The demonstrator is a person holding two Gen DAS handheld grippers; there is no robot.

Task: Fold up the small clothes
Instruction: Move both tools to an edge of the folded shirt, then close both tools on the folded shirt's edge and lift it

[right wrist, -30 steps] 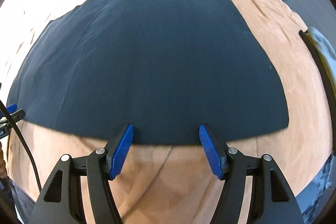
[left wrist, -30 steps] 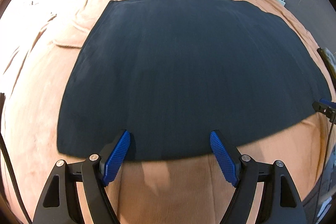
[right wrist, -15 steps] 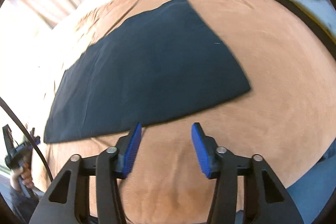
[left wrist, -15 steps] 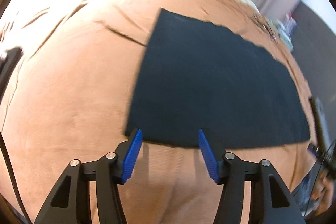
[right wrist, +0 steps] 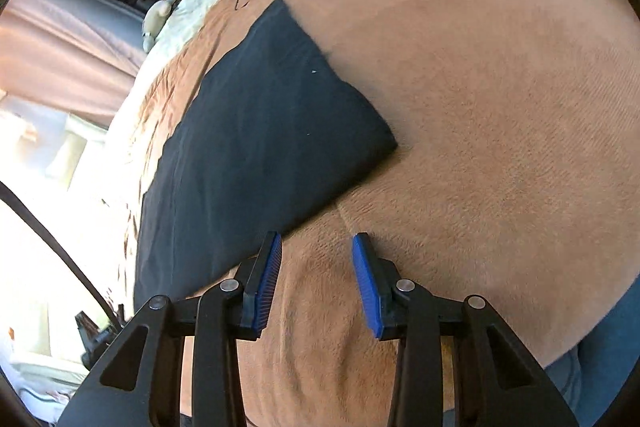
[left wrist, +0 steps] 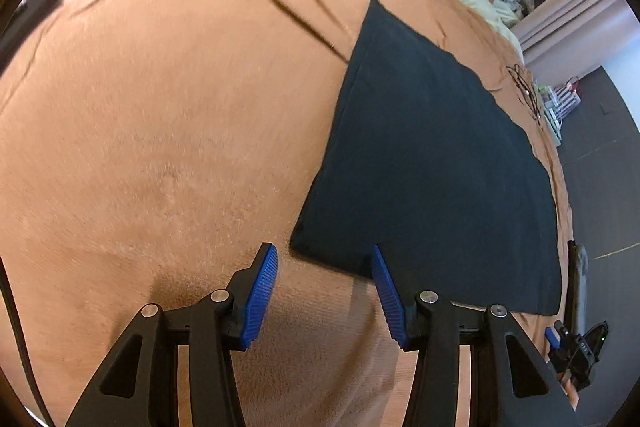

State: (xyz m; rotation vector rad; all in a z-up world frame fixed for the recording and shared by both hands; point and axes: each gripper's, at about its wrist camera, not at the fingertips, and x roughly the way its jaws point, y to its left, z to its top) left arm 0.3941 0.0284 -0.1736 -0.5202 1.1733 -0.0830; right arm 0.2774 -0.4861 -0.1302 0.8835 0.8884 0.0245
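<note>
Both grippers swung out to the near corners of the dark cloth (left wrist: pixel 432 163); left gripper (left wrist: pixel 324 291) and right gripper (right wrist: pixel 316 279) closing, nothing pinched yet, fold grasp imminent

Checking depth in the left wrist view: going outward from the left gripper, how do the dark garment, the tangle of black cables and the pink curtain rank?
1. Dark garment, just ahead, right of centre.
2. Black cables, past its far edge, on the blanket.
3. Pink curtain, upper right, beyond the bed.

Left claw (left wrist: pixel 324 259) and right claw (right wrist: pixel 316 247) angle downward, jaws closing on nothing.
</note>
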